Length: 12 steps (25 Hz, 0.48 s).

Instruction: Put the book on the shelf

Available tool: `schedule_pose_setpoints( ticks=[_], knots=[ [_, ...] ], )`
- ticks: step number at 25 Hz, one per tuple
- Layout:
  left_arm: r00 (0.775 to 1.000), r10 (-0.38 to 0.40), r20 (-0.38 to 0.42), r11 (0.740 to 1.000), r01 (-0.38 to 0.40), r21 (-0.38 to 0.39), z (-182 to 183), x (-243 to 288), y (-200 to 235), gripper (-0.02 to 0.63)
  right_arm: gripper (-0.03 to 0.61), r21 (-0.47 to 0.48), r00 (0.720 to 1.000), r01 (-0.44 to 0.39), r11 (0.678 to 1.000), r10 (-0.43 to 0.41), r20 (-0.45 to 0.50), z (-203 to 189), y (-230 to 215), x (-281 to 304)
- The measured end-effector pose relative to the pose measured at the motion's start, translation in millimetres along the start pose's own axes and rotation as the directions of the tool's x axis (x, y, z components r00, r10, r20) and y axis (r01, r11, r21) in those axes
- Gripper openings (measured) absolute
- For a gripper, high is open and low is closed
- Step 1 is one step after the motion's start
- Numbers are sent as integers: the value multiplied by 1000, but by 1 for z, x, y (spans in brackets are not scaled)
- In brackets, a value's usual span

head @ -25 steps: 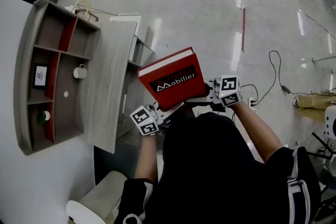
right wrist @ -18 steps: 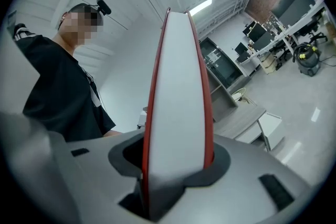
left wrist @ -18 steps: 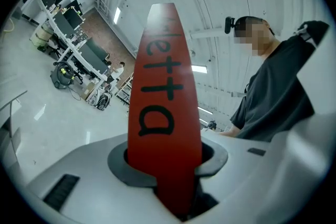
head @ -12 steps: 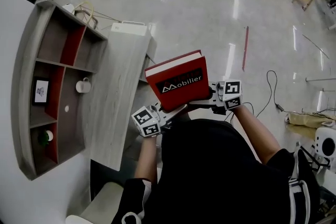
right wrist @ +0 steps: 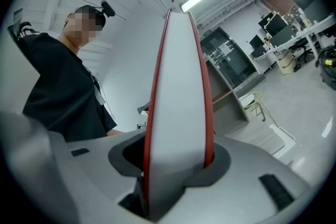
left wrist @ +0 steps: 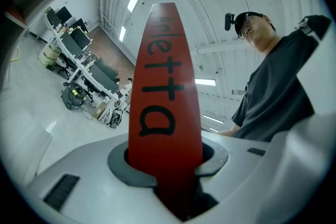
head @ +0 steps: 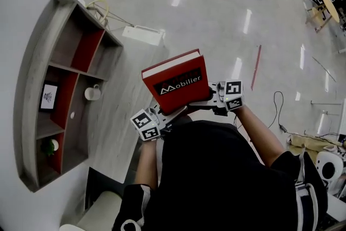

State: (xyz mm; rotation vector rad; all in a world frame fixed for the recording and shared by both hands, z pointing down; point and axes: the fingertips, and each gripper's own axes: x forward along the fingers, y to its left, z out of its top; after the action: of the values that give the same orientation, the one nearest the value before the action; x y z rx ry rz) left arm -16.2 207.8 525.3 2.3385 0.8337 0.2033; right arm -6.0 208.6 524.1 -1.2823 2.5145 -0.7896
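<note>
Right now both tongs are closed on the red book. The left tongs pinch its spine, where black lettering runs up the red edge. The right tongs bite the opposite side, over the white page block between the covers. Gripping from two sides, I judge, keeps a heavy hardback level and stops it flopping open. The book sits in the air before the person's chest, cover up, above the shiny floor. The shelf hangs on the white wall off to the left, well apart from the book. A mug and a small framed picture fill middle compartments, while the upper ones look free. I'd call this the carry; the book must swing left and probably stand upright to slot in.
</note>
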Motion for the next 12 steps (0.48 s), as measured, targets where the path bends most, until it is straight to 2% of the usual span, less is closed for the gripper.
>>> schedule_pose_setpoints(
  ticks=[4,12],
  knots=[
    [999,33,36,999,-32,-25,22,-37,39,162,172,19,998,-31,999,32,-46,12,-32,47],
    [993,95,74,996,-94,-8,53,-79,71,161,175,13,992,-57,998,58,-115,38,-54,99]
  ],
)
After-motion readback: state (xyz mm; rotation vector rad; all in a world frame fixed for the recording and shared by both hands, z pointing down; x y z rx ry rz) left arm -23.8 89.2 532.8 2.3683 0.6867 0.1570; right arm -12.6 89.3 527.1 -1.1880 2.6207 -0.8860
